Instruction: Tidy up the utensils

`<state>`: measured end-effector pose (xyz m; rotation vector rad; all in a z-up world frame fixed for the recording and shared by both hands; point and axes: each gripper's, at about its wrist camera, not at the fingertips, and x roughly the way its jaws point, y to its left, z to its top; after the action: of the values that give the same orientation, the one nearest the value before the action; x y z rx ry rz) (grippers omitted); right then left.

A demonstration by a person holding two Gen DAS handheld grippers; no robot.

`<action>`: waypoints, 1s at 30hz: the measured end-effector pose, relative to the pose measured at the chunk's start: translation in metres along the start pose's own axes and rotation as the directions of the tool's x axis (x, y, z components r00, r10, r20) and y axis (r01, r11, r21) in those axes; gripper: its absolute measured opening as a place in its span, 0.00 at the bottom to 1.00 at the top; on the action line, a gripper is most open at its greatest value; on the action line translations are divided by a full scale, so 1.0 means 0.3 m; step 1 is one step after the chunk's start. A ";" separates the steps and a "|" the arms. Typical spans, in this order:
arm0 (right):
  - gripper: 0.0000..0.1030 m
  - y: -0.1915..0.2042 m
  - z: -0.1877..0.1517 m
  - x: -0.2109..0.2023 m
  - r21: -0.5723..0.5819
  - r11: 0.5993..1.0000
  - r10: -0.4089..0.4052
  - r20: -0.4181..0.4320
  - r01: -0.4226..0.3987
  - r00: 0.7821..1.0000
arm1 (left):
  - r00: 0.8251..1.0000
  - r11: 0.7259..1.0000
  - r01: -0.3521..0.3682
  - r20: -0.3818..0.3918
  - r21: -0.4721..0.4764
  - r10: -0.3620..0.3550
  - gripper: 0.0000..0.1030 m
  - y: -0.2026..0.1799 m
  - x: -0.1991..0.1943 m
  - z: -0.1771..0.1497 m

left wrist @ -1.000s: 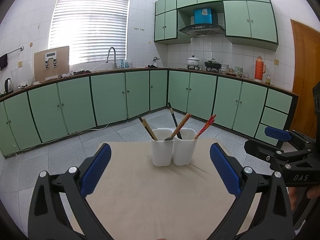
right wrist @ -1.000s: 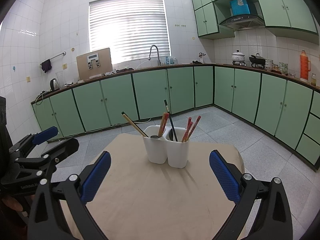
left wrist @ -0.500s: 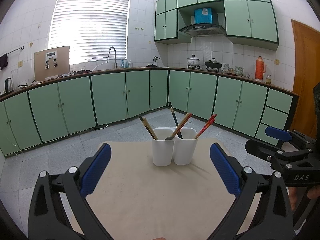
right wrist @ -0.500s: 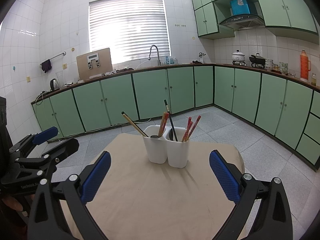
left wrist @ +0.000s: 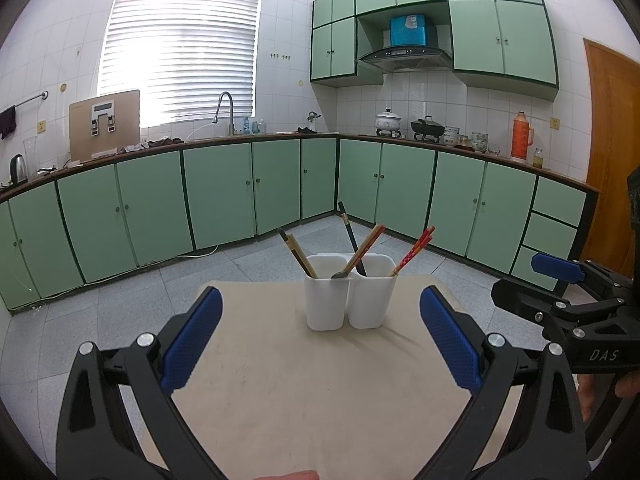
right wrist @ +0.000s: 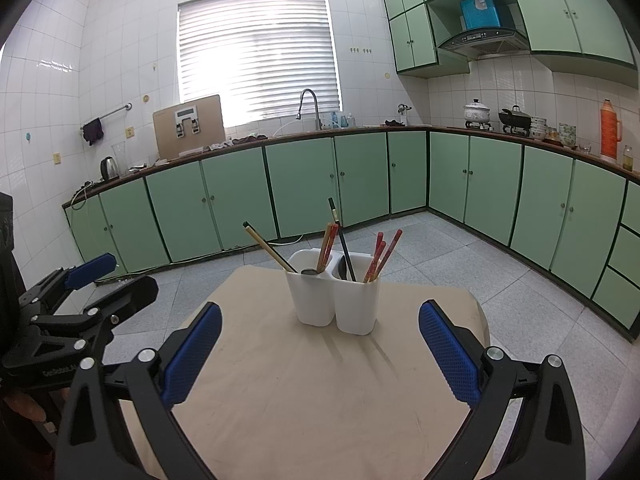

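Flanking two smooth white plastic cups (chopsticks inside), both knurled blue-padded tongs gape apart

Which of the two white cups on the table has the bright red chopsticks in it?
The right-hand cup, seen from the left wrist view: the red chopsticks lean out of its right corner. The left-hand cup holds tan and dark ones instead.

White twin holder, red chopsticks, beige bench, mint-green cabinets, blue dimpled pads
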<state>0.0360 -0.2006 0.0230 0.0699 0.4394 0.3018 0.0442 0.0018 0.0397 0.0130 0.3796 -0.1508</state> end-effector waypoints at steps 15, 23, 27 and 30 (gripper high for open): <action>0.94 0.007 -0.007 0.006 0.000 1.000 0.000 -0.001 0.000 1.000 | 1.000 1.000 -0.001 -0.002 -0.003 0.001 0.93 0.008 0.004 -0.009; 0.94 0.012 -0.014 0.009 0.001 1.000 -0.001 -0.003 0.001 1.000 | 1.000 1.000 -0.006 -0.007 -0.007 0.006 0.93 0.003 0.000 -0.024; 0.94 0.014 -0.030 0.019 0.003 1.000 -0.001 -0.004 0.001 1.000 | 1.000 1.000 -0.007 -0.007 -0.007 0.007 0.93 -0.003 0.000 -0.021; 0.94 0.014 -0.031 0.019 0.004 1.000 -0.001 -0.004 0.001 1.000 | 1.000 1.000 -0.007 -0.009 -0.010 0.007 0.93 -0.008 0.000 -0.020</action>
<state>0.0358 -0.1948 0.0129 0.0729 0.4436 0.3004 0.0415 -0.0004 0.0341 0.0052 0.3889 -0.1424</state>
